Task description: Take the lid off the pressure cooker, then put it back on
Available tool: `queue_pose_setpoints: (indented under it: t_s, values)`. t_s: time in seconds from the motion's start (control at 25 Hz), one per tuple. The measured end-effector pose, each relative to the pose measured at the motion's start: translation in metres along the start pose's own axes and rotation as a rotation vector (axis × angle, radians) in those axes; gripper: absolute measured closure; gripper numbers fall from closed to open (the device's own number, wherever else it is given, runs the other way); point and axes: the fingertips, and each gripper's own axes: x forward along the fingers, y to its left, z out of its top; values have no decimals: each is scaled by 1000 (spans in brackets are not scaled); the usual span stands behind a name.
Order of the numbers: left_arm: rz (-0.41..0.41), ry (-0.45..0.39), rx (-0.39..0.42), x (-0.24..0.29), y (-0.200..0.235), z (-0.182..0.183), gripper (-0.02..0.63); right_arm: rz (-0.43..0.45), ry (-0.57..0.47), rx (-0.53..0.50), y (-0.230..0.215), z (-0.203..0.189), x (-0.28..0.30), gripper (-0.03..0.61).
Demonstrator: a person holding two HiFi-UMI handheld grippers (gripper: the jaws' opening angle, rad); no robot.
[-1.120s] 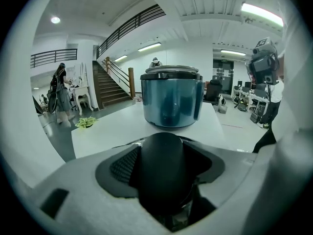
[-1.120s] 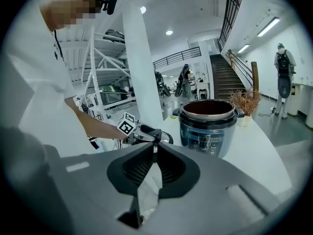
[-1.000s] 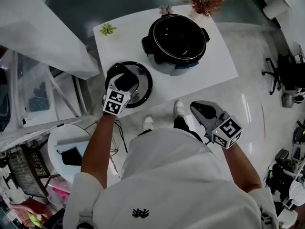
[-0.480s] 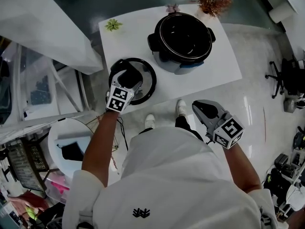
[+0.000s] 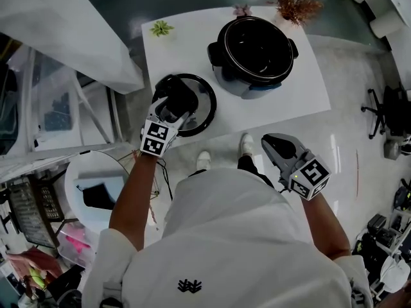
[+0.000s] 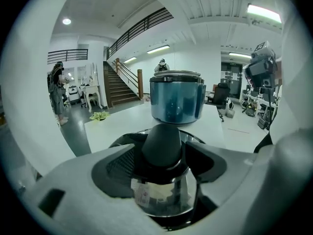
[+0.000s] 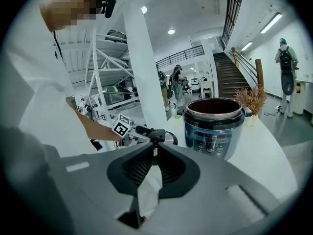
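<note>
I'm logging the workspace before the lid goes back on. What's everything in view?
Table: one, white, middle of head view.
Pressure cooker: one, black, open, table's far right.
Lid: one, black-rimmed, flat at table's near left edge.
Green plant: one, far left corner.
Pink plant: one, small, far edge.
Dried plant: one, rust, far right corner.
Left gripper: one, grey, jaws just been opening, apart around the lid's knob.
Right gripper: one, grey, shut, empty, off the table.
</note>
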Motion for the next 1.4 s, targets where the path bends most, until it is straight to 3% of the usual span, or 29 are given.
queue_pose_setpoints:
  t_s: [0.4,1.4]
  values:
    - [21,-1,-20,-18,5,-7,288,41,-2,-14,9,5,16,541]
    - [-77,-2,35,37,-8,11,292,-46,7,12,-3,-2,8,541]
